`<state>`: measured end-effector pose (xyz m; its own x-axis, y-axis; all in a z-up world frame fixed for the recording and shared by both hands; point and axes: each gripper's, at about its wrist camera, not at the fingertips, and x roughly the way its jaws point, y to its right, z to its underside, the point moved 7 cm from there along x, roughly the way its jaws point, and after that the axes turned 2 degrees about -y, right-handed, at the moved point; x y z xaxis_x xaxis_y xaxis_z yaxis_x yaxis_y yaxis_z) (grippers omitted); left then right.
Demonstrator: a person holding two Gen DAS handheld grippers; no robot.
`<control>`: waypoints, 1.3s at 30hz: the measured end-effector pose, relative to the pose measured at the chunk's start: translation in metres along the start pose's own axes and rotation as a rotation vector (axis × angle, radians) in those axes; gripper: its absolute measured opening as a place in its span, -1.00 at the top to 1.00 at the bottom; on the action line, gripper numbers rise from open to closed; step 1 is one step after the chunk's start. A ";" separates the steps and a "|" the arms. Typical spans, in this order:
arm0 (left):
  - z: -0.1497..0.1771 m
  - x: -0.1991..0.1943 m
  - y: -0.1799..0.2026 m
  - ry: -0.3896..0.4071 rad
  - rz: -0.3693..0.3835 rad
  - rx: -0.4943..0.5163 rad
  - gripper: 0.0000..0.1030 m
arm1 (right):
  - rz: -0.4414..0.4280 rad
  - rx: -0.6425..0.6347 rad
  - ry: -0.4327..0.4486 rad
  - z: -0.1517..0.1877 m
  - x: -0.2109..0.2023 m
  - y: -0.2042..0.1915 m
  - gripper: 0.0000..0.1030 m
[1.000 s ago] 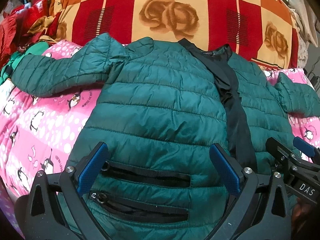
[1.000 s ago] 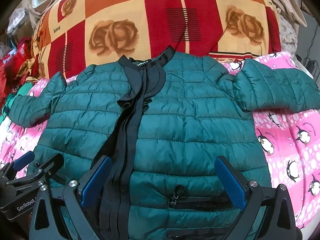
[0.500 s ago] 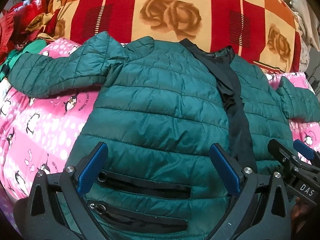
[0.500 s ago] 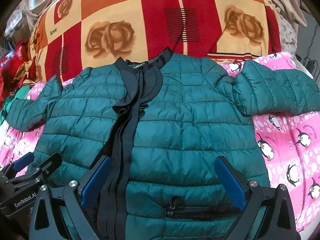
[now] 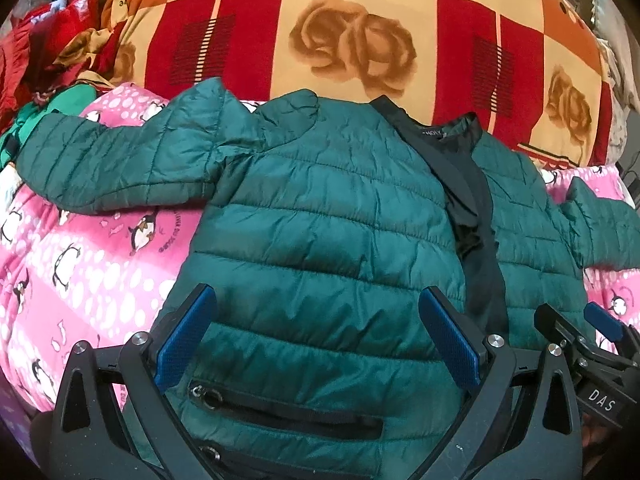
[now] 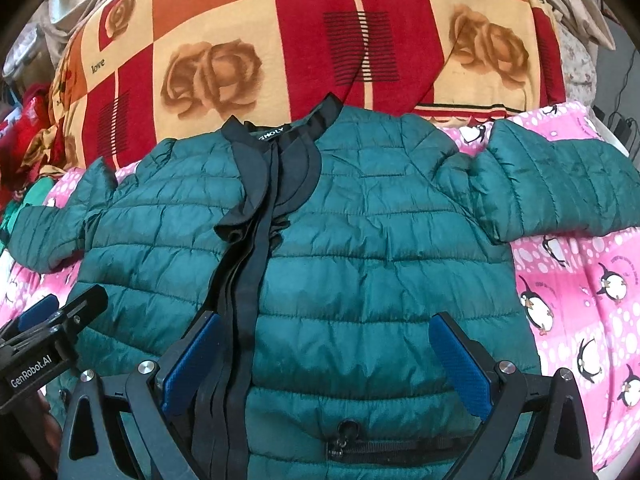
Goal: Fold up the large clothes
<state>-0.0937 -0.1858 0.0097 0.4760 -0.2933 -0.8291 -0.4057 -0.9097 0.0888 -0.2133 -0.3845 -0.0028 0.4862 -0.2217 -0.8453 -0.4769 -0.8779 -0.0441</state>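
A dark green quilted jacket (image 5: 320,216) lies front-up and spread flat on a pink penguin-print bedcover (image 5: 80,264), with both sleeves out to the sides and a black placket (image 6: 248,264) down its middle. My left gripper (image 5: 316,308) hovers open over the jacket's lower left panel, above a zipped pocket (image 5: 288,412). My right gripper (image 6: 328,332) is open over the lower right panel (image 6: 360,280), its left finger beside the placket. Nothing sits between either pair of fingers. Each gripper shows at the other view's edge.
A big red, orange and cream blanket roll (image 5: 360,40) with rose prints lies right behind the collar. Crumpled red and green clothes (image 5: 36,64) pile up at the far left. The bed's right edge (image 6: 616,128) shows cables beyond it.
Both grippers have drawn back and up a little from the jacket, so more of it and the blanket shows. The jacket itself has not moved.
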 end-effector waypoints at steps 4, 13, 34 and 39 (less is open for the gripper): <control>-0.004 0.006 0.002 -0.005 -0.007 0.005 -0.98 | 0.003 0.000 0.003 -0.006 0.003 0.000 -0.98; -0.014 0.021 0.002 -0.026 -0.018 -0.002 -0.98 | 0.008 0.000 -0.014 -0.019 0.018 0.000 -0.98; -0.027 0.043 -0.019 -0.036 -0.070 -0.014 -0.98 | -0.003 -0.003 -0.024 -0.030 0.046 -0.004 -0.98; -0.035 0.042 -0.042 -0.027 -0.094 -0.048 -0.98 | -0.004 -0.045 -0.015 -0.034 0.055 -0.009 -0.98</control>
<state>-0.0294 -0.1697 -0.0100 0.4886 -0.1980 -0.8497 -0.3218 -0.9462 0.0355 -0.1572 -0.4028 -0.0311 0.4773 -0.2120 -0.8528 -0.4415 -0.8969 -0.0241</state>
